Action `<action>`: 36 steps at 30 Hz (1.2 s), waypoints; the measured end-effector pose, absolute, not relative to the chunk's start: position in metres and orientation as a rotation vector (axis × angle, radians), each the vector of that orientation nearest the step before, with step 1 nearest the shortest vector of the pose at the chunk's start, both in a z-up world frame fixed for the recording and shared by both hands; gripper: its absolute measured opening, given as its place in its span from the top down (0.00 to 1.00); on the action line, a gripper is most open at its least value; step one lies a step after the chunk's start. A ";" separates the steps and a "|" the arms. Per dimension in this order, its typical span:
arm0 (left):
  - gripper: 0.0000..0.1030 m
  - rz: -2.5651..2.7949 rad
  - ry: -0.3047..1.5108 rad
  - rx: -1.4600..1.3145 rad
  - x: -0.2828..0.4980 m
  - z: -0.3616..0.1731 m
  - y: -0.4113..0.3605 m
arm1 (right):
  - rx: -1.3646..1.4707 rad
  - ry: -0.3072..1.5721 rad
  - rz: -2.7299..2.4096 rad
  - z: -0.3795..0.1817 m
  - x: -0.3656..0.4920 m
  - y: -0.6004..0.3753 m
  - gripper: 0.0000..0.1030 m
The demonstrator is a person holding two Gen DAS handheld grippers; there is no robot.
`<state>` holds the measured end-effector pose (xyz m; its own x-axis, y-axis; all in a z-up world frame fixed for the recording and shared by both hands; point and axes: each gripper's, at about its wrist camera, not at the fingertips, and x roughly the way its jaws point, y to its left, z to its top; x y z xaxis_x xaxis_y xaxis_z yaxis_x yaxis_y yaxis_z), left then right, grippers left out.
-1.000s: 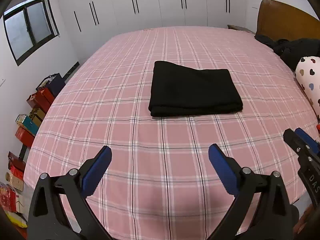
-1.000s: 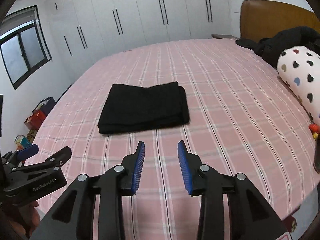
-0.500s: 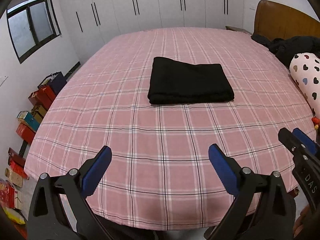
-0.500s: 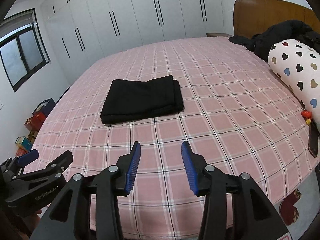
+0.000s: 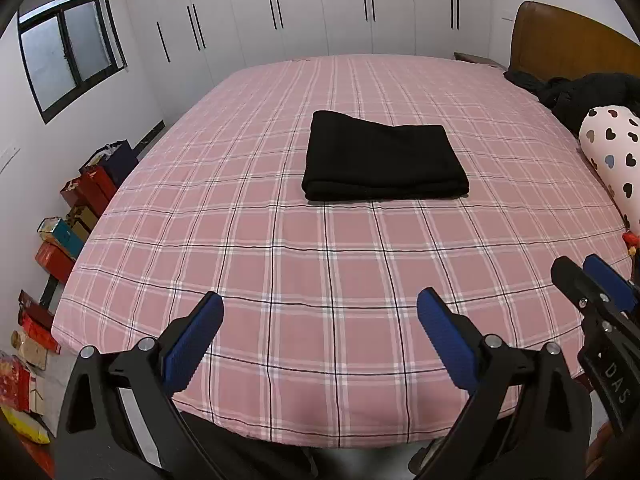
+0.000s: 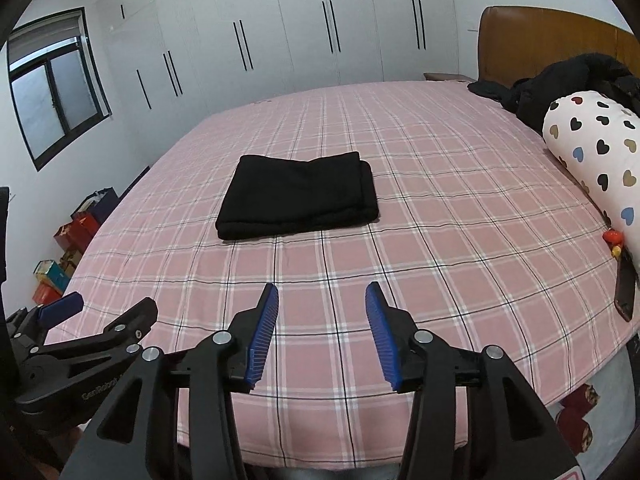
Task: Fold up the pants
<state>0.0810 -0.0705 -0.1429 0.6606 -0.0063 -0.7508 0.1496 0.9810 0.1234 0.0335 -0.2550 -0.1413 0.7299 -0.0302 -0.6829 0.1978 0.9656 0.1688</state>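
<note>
Right wrist view: folded pants lie well ahead, leftward; right gripper opening, empty; left gripper wide, nearer.

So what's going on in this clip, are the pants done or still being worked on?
The black pants lie folded into a neat rectangle in the middle of the pink plaid bed, and nothing is touching them. Both handheld grippers hang over the near edge of the bed, well short of the pants. The left gripper is wide open and empty. The right gripper holds nothing and its jaws are opening. The fold looks finished.
</note>
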 end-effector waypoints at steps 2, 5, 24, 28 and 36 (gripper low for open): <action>0.07 -0.090 0.847 0.178 0.080 -0.143 -0.070 | 0.237 0.742 -0.127 -0.141 0.033 -0.254 0.56; 0.07 -0.089 0.847 0.176 0.078 -0.142 -0.069 | 0.236 0.740 -0.126 -0.139 0.031 -0.254 0.56; 0.07 -0.051 0.853 0.169 0.074 -0.140 -0.064 | 0.223 0.724 -0.121 -0.132 0.026 -0.250 0.51; 0.07 -0.072 0.862 0.156 0.073 -0.141 -0.064 | 0.224 0.724 -0.123 -0.133 0.027 -0.252 0.51; 0.07 -0.117 0.861 0.162 0.070 -0.140 -0.072 | 0.222 0.723 -0.129 -0.134 0.026 -0.251 0.51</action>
